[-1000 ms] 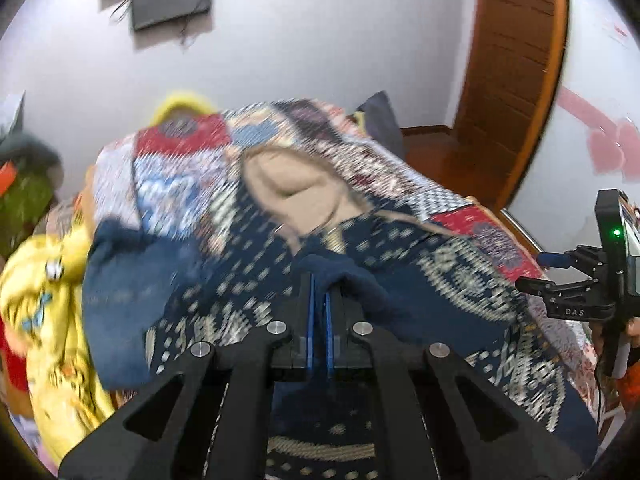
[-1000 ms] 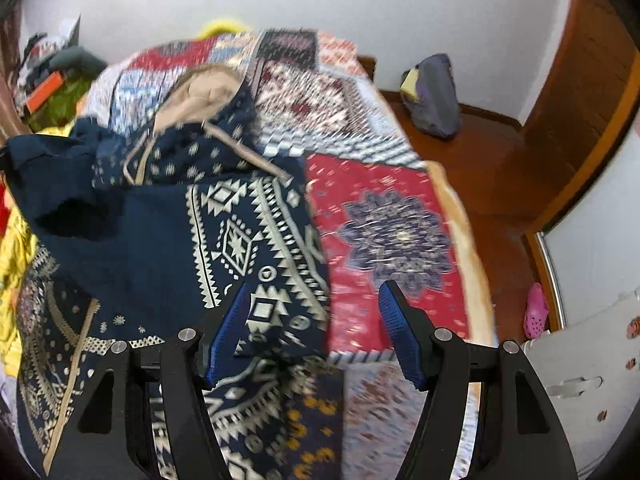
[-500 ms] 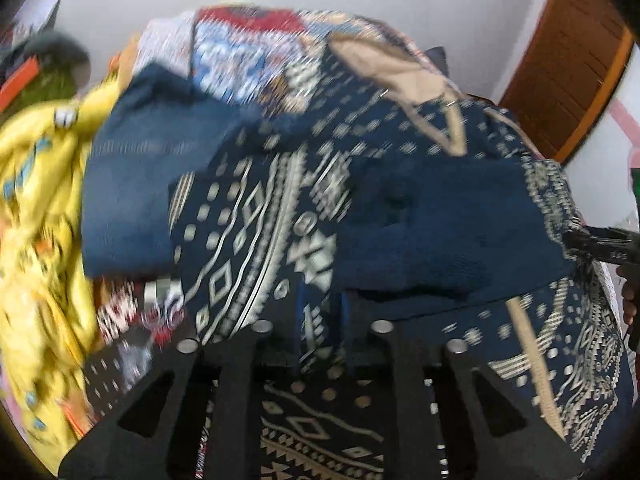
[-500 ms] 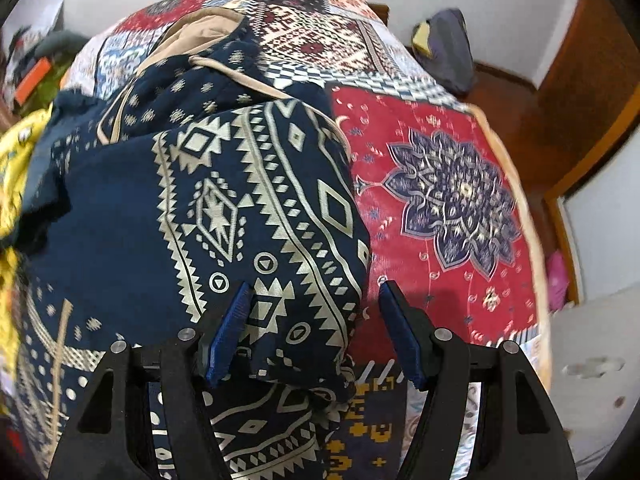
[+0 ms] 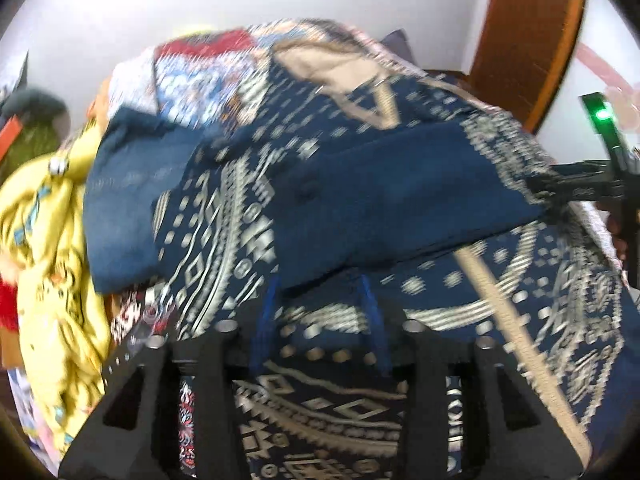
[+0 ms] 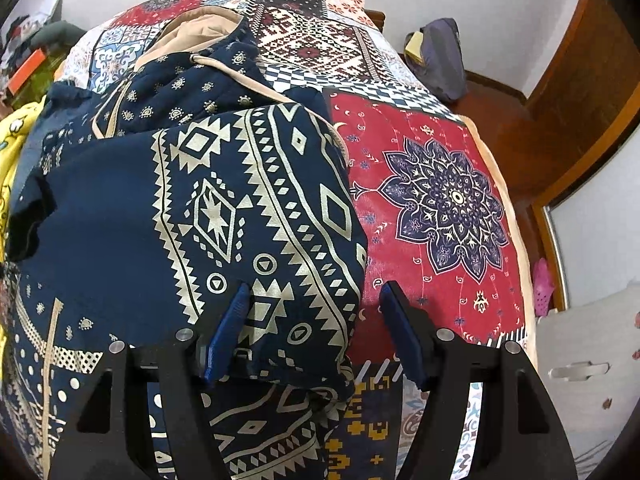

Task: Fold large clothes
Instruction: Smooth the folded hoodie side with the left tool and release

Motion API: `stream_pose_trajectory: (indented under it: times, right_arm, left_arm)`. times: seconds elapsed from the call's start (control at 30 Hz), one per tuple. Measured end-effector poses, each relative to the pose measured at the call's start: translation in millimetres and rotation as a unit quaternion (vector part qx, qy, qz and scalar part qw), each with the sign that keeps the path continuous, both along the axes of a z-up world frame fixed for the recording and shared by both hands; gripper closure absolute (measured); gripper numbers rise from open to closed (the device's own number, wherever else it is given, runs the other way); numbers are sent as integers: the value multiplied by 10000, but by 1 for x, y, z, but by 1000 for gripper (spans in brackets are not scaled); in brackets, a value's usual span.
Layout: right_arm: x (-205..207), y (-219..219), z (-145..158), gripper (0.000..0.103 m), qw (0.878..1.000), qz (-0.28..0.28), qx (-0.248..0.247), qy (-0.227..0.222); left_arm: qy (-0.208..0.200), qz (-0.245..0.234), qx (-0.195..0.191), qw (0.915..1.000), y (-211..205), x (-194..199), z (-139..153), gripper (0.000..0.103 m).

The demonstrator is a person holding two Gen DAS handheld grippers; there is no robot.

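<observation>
A large navy hooded garment [image 6: 224,208] with cream geometric print and a tan-lined hood [image 6: 192,32] lies on the patchwork bed. Its sleeve is folded across the body; in the left wrist view the garment [image 5: 360,200] fills the middle. My right gripper [image 6: 316,320] is open, its blue pads astride the folded sleeve's edge without pinching it. My left gripper [image 5: 320,316] is open just above the garment's lower part, its blue pads apart. The left view is blurred.
The patchwork quilt [image 6: 440,200] covers the bed. A yellow garment [image 5: 52,240] is heaped at the left edge. A dark bag [image 6: 440,56] sits on the floor by the wooden door frame [image 6: 580,100]. The other gripper's body [image 5: 600,184] shows at right.
My left gripper was shut on navy cloth and has opened, letting the sleeve rest across the garment. My right gripper stayed open and moved closer over the folded sleeve.
</observation>
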State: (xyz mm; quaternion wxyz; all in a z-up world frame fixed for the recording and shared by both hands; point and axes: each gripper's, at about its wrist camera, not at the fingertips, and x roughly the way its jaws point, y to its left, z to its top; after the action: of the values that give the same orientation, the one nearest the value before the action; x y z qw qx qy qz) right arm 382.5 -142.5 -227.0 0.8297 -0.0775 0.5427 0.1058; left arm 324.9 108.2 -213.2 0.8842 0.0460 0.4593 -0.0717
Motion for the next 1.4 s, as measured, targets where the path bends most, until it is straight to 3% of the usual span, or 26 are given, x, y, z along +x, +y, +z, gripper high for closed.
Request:
stream_pose_trajectory:
  times: [0.1,0.2,0.37,0.43,0.53,0.57,0.67,0.83,1.0,1.13,1.3,1.4]
  right_arm:
    - [-1,-1,1,39,10000,4,24,-5]
    - [-2,-2,0,39,10000,16,93,19]
    - [-2,-6,-1,39,9997,29,214,63]
    - [-4,-7,-2,39,9996,27,258,75]
    - [-4,-11,-3,39,9993,9,360,105]
    - [-4,-12,-3,39,9992,5,385,114]
    - [-3,-13,-4,38,9989,-5,447,150]
    - [-3,-12,-3,38,9991,14,412,122]
    - [-3,-10,-2,38,9995,46,305,94]
    - [-4,-6,-1,38,9998,45,176,68]
    - [-6,2,7,38,9998,154,-87,-33]
    - [-8,4,14,38,9994,244,-193,-140]
  left_arm:
    - [-197,-100,27,9998,-20,9,10,44]
    - [-71,-113,20,9999,-33,27,4,44]
    - [256,399,212,9987,-36,58,-29,44]
    - [208,585,227,9978,-33,63,-36,44]
    - [75,615,260,9977,-31,63,-36,61]
    - [37,571,229,9981,-29,62,-34,75]
    - [-93,585,132,9982,-20,55,-22,86]
    - [-488,913,-1,9946,14,39,10,88]
    - [-590,1297,-103,9897,52,31,22,89]
    - [-466,1485,15,9878,72,28,12,96]
    - [25,1639,450,9854,88,27,-21,96]
    - [241,1750,332,9837,103,20,-31,96]
